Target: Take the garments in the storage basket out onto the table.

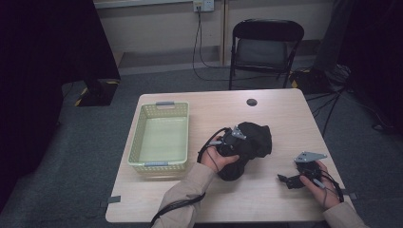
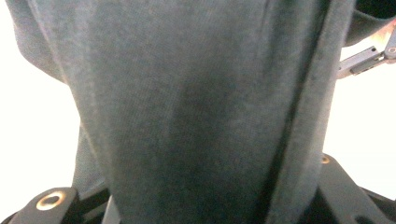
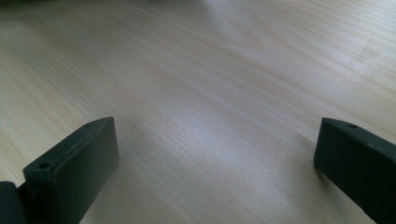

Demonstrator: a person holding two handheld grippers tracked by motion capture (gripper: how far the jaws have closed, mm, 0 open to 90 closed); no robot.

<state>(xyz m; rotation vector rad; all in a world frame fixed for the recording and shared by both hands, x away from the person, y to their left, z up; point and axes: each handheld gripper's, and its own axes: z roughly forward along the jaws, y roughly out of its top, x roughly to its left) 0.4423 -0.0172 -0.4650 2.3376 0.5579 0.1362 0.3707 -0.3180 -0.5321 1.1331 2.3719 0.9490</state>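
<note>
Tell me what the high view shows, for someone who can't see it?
A person's left claw grips a bundled black cloth on a light wooden table. The right claw rests open near the table's right edge, and a pale yellow-green basket sits at the left.

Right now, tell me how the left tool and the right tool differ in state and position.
The left tool is buried in the dark cloth, which runs between its jaws in the left gripper view; the right tool holds nothing, its jaws spread wide over the bare table. The left tool sits near the table's middle, beside the basket; the right sits near the right front edge. Both are hand-held.
</note>
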